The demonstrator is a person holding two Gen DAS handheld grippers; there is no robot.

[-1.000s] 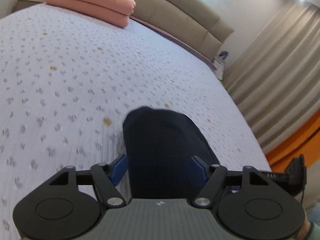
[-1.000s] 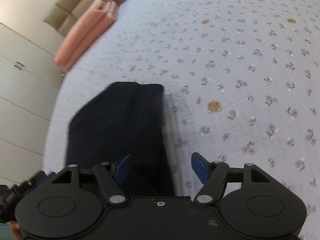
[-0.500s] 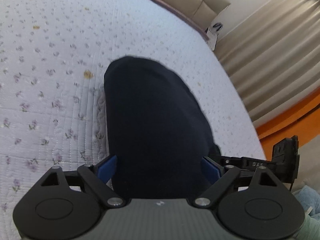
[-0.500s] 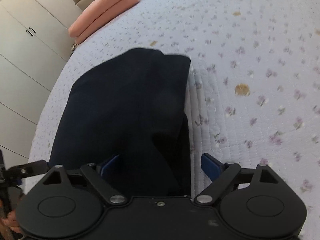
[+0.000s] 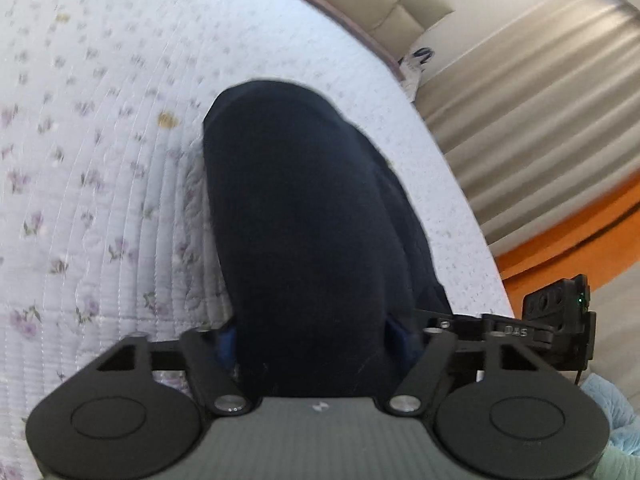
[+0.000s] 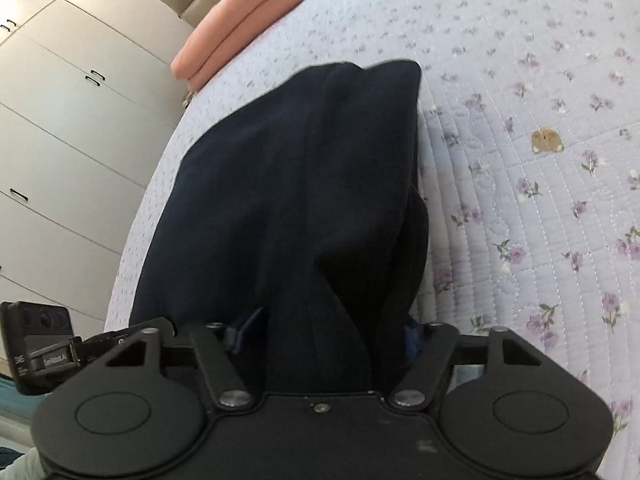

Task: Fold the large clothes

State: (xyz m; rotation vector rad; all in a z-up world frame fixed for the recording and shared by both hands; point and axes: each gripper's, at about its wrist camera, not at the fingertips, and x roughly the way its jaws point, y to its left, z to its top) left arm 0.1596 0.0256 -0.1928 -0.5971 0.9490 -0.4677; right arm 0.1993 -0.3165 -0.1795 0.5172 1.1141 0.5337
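Both the left gripper point(image 5: 316, 344) and right gripper point(image 6: 328, 336) have just been closing on the navy garment's point(image 5: 304, 220) near edge, apparently gripping it. It lies folded on the floral quilt point(image 5: 100, 184). Next: lift for another fold

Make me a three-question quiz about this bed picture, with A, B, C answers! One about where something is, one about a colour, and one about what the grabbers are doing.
1. Where is the pink blanket?
A. At the far end of the bed
B. On the floor
C. Inside the wardrobe

2. What colour is the garment on the bed?
A. Red
B. Dark navy
C. Yellow

3. What sits between the jaws of the left gripper and right gripper?
A. Nothing
B. A pillow
C. The garment

Answers:
1 A, it lies folded near the headboard.
2 B, the cloth is very dark blue.
3 C, dark cloth fills both gaps; the jaws have just been closing onto it.
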